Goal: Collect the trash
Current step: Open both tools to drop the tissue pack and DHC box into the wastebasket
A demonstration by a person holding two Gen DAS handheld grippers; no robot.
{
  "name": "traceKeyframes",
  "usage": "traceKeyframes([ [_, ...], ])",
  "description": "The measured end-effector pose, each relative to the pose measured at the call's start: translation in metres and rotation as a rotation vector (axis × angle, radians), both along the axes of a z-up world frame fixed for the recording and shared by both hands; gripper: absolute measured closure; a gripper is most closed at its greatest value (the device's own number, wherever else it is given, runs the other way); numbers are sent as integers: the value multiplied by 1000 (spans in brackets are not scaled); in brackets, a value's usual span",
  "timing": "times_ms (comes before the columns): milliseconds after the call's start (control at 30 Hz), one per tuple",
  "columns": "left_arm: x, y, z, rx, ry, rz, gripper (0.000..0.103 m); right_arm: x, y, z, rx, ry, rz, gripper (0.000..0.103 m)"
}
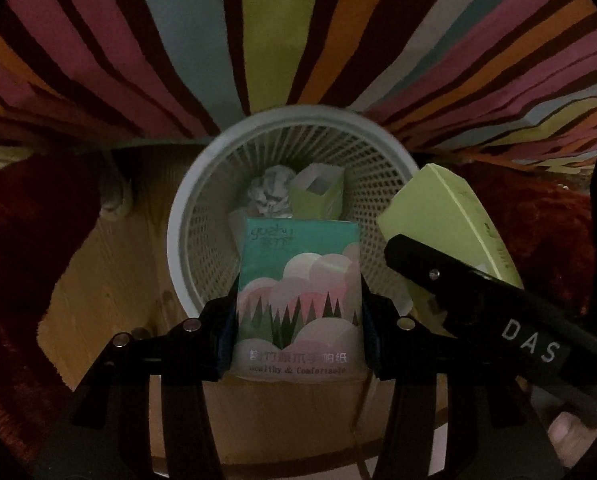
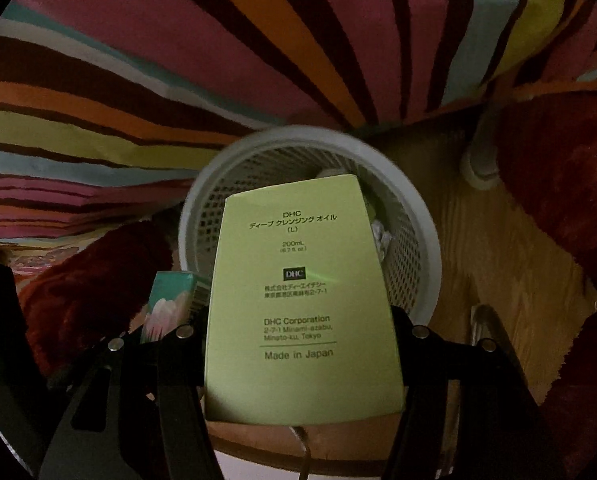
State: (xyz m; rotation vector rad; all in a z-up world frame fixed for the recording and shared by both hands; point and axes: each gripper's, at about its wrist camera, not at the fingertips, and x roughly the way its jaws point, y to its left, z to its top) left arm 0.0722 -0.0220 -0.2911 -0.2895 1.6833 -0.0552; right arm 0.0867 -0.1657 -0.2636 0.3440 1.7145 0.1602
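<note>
Left wrist view: our left tongs (image 1: 298,320) grip a tissue pack (image 1: 300,300); our right tongs (image 2: 302,332) grip a green box (image 2: 302,300). Both hang over the basket (image 1: 186,216), which already holds paper; dropping remains.

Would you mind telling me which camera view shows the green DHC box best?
The right wrist view: the green DHC box fills the centre, its printed face legible, clamped in the right gripper over the basket. The left wrist view shows only its plain side at an angle, partly behind that gripper.
</note>
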Motion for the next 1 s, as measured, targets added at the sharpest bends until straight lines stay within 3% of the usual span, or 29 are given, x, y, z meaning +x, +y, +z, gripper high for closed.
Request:
traceKeyframes([
  [533, -2, -3, -43, -14, 147, -1, 52, -4, -12, -33, 27, 136, -62, 47],
  [600, -3, 0, -44, -13, 170, 10, 45, -4, -13, -34, 36, 138, -70, 46],
  [667, -4, 0, -48, -2, 183, 11, 26, -4, -13, -37, 51, 148, -70, 46],
  [700, -4, 0, -49, 8, 189, 8, 25, -5, -11, -42, 71, 168, -67, 40],
  [733, -5, 0, -51, 19, 196, 3, 21, -5, -11, -45, 81, 184, -67, 18],
  [767, -6, -1, -52, 20, 201, 0, 18, -7, -10, -49, 79, 197, -65, 8],
  [1000, -7, 6, -55, 30, 208, 29, 18, -3, -23, -44, 13, 131, -95, 7],
])
